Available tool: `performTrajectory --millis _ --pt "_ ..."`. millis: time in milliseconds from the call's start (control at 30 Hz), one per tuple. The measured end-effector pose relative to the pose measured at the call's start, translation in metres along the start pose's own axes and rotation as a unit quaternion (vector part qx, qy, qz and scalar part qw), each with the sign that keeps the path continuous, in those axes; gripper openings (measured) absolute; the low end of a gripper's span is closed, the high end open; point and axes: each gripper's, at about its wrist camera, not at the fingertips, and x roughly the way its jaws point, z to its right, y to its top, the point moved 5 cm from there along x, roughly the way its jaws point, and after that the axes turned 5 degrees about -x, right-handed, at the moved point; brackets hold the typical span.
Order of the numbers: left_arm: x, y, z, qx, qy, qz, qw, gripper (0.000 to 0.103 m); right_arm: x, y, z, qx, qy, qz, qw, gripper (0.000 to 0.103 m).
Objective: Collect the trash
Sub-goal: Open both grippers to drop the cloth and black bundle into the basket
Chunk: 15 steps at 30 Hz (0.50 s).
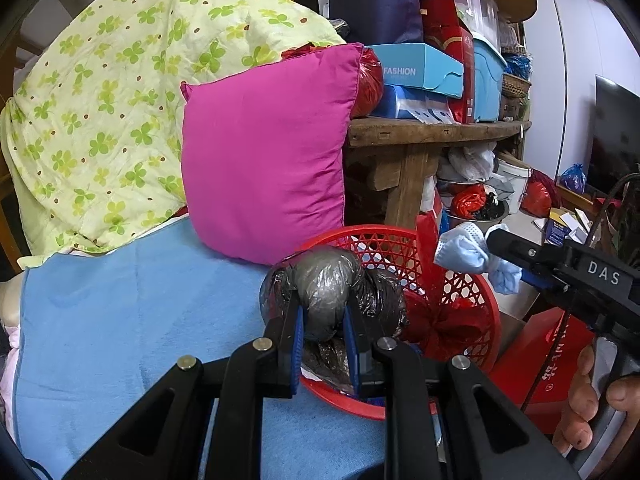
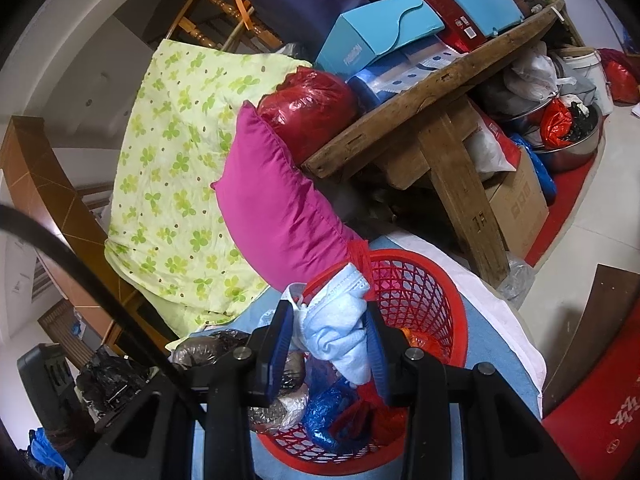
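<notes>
Two claws loaded, both over the round red plastic lattice basket (image 1: pixel 468 312). Left claw (image 1: pixel 322 330) clenched on a crumpled grey-black plastic bag wad (image 1: pixel 324 292), held just above the basket's near rim; blue pads (image 1: pixel 298 332) press on either side of the wad. Right claw (image 2: pixel 330 334) grasps a bunched light-blue face mask (image 2: pixel 340 320), hanging over the basket's opening; in the left wrist view the mask (image 1: pixel 464 252) sits at the tip of the right claw (image 1: pixel 500 242), above the basket's far side. Basket (image 2: pixel 424 292) already contains a blue crinkled plastic bag (image 2: pixel 324 412), red plastic scraps (image 2: pixel 360 412) and more grey film. Basket rests on a light-blue cloth-covered surface (image 1: pixel 120 320), touching a magenta square cushion (image 1: pixel 264 152). Green clover-print quilt (image 1: pixel 100 100) piled behind the cushion. Wooden worktop (image 2: pixel 424 92) beyond, stacked with boxes.
</notes>
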Motion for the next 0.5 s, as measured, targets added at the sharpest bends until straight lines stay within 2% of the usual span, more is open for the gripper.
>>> performTrajectory --millis 300,367,433,500 --pt "0.015 0.0 0.0 -0.001 -0.012 -0.002 0.9999 0.021 0.015 0.001 0.007 0.006 -0.013 -0.009 1.0 0.04" --pt "0.019 0.0 0.001 -0.003 -0.026 0.001 0.9997 0.021 0.02 0.001 0.009 0.009 -0.015 -0.011 1.0 0.04" --pt "0.024 0.001 0.002 0.0 -0.038 0.003 0.9993 0.027 0.023 0.002 0.011 0.016 -0.01 -0.013 1.0 0.04" --pt "0.027 0.001 0.001 0.0 -0.044 0.002 0.999 0.042 0.026 0.002 0.014 0.022 -0.013 -0.016 1.0 0.043"
